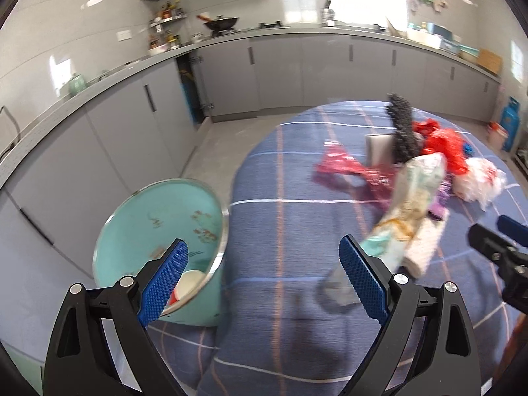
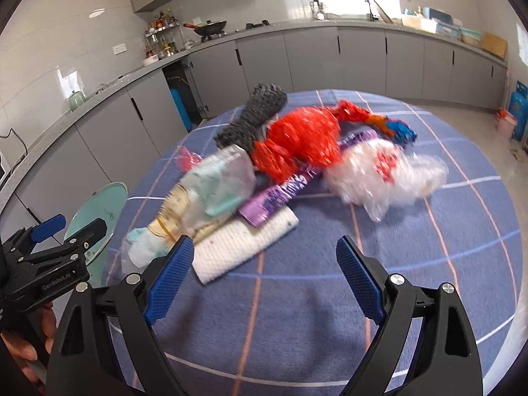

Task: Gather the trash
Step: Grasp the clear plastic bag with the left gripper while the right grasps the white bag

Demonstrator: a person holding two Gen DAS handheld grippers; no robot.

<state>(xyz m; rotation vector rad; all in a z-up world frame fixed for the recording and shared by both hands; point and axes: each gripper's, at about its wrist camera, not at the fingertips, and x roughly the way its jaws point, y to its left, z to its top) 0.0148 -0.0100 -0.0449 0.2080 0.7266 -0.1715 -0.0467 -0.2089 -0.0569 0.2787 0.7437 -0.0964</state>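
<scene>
A pile of trash lies on the round table with a blue checked cloth (image 2: 330, 280): a clear plastic bag with pale green contents (image 2: 204, 194), a white foam pad (image 2: 244, 247), a purple wrapper (image 2: 283, 191), a red plastic bag (image 2: 303, 138), a white plastic bag (image 2: 379, 175) and a dark grey net (image 2: 257, 112). My right gripper (image 2: 264, 277) is open and empty, just in front of the foam pad. My left gripper (image 1: 264, 280) is open and empty over the table's left edge, the clear bag (image 1: 409, 204) by its right finger. A teal bin (image 1: 158, 241) stands below the table.
A pink wrapper (image 1: 343, 165) and a grey box (image 1: 379, 148) lie further back on the table (image 1: 280, 181). Grey kitchen cabinets (image 1: 280, 72) and a worktop with a wok (image 1: 221, 24) run along the walls. A blue gas cylinder (image 2: 518, 109) stands at the far right.
</scene>
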